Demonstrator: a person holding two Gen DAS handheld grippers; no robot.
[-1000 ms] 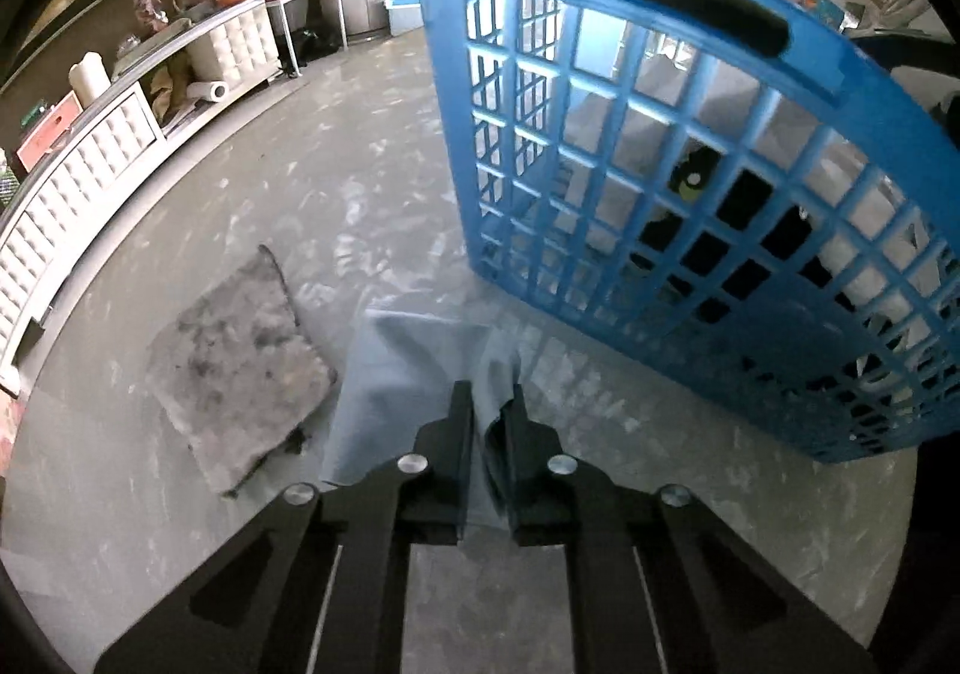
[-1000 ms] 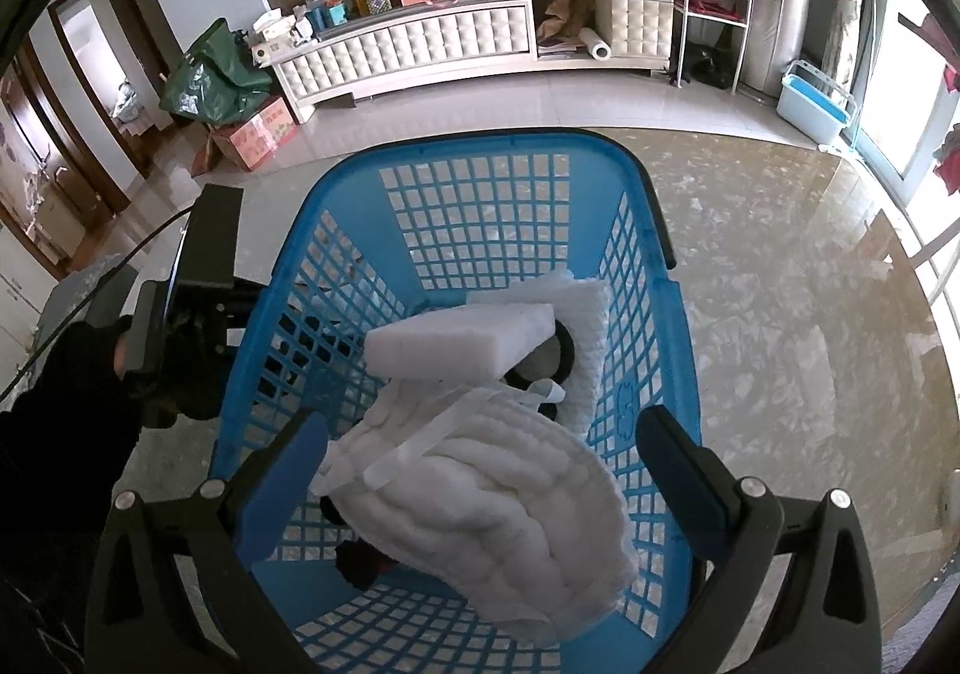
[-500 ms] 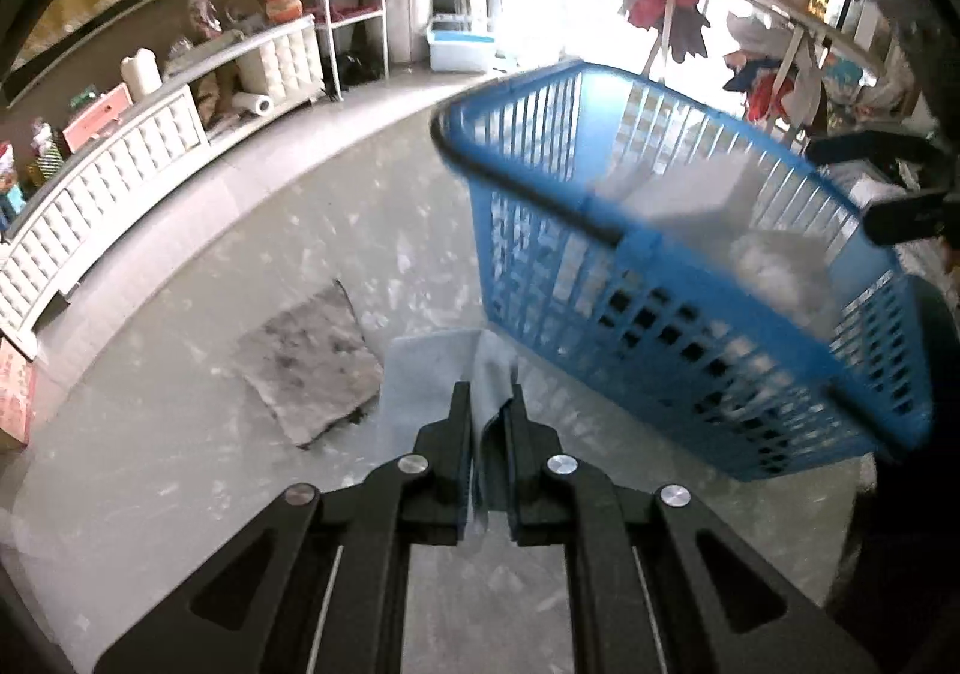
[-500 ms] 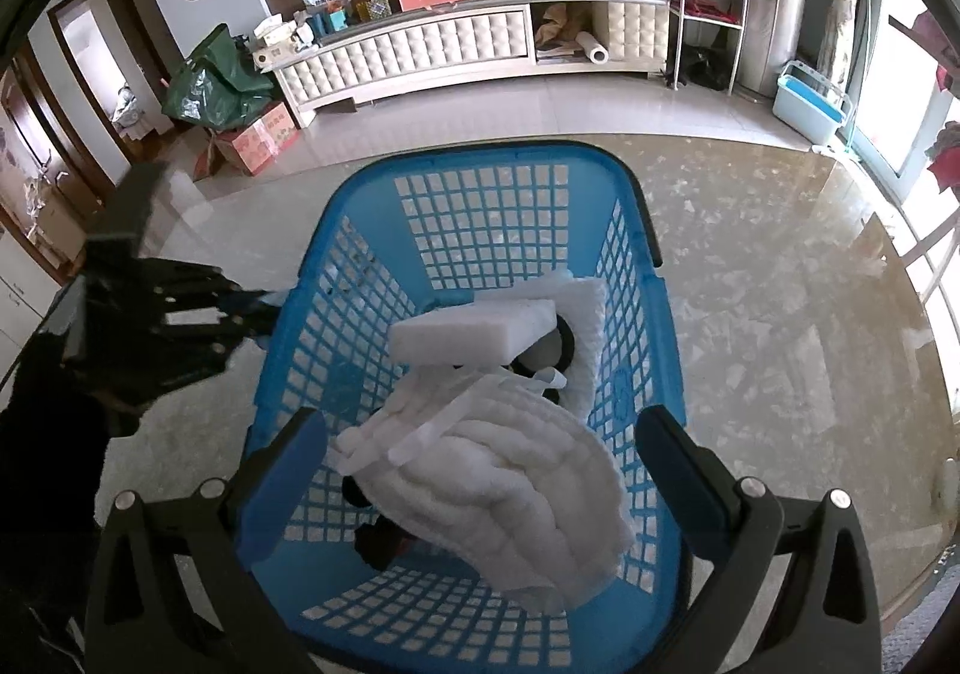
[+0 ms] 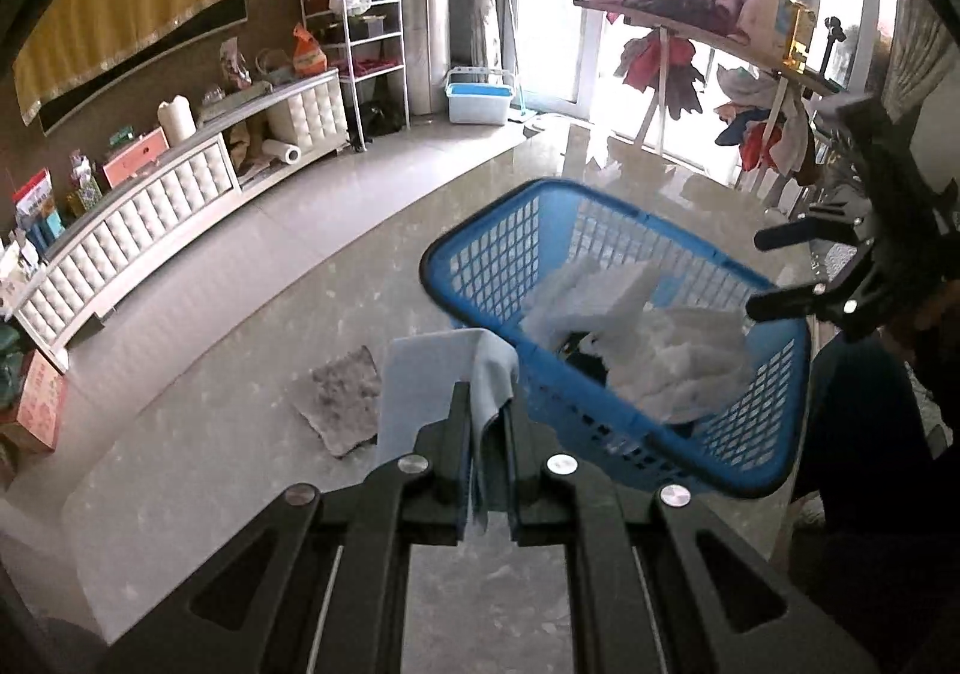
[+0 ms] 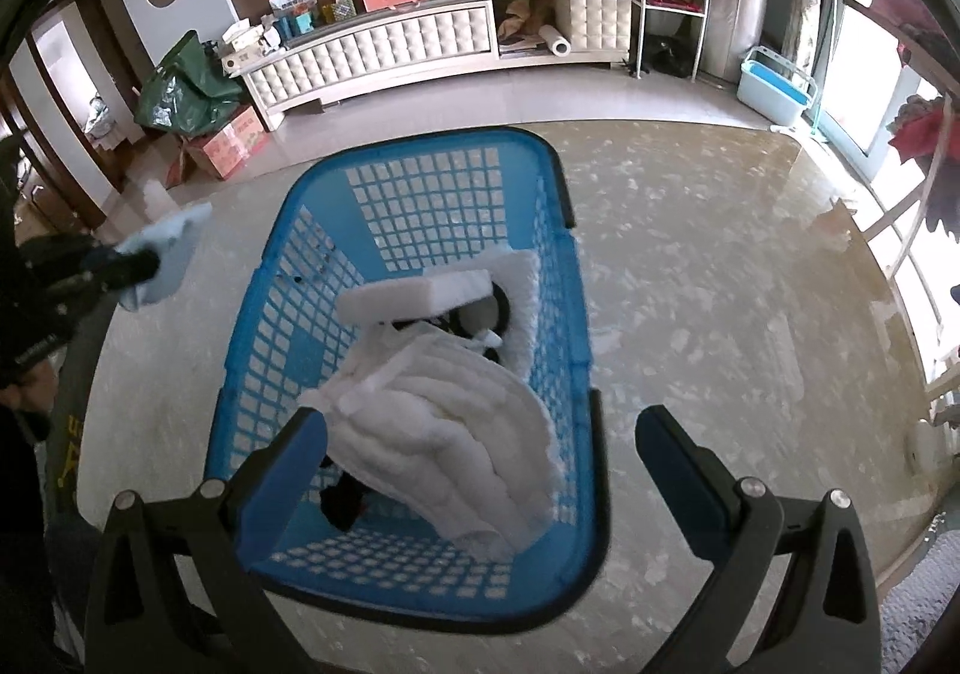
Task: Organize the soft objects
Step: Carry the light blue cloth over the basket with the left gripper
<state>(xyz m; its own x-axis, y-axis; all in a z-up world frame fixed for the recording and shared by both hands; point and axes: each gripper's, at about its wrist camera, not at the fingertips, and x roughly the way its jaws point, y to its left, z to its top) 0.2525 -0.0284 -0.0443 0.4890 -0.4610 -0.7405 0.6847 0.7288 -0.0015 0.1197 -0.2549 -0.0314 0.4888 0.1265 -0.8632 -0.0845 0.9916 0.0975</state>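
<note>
One basket (two rags).

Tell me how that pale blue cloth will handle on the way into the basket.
Probably floppy: the pale blue cloth droops over the left gripper. Likely light, since a narrow pinch lifts it. Its hanging edge might snag the blue basket rim.

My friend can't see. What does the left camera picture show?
The left gripper pinches a pale blue cloth in the air beside a blue basket holding white padding. A grey rag lies on the floor.
</note>
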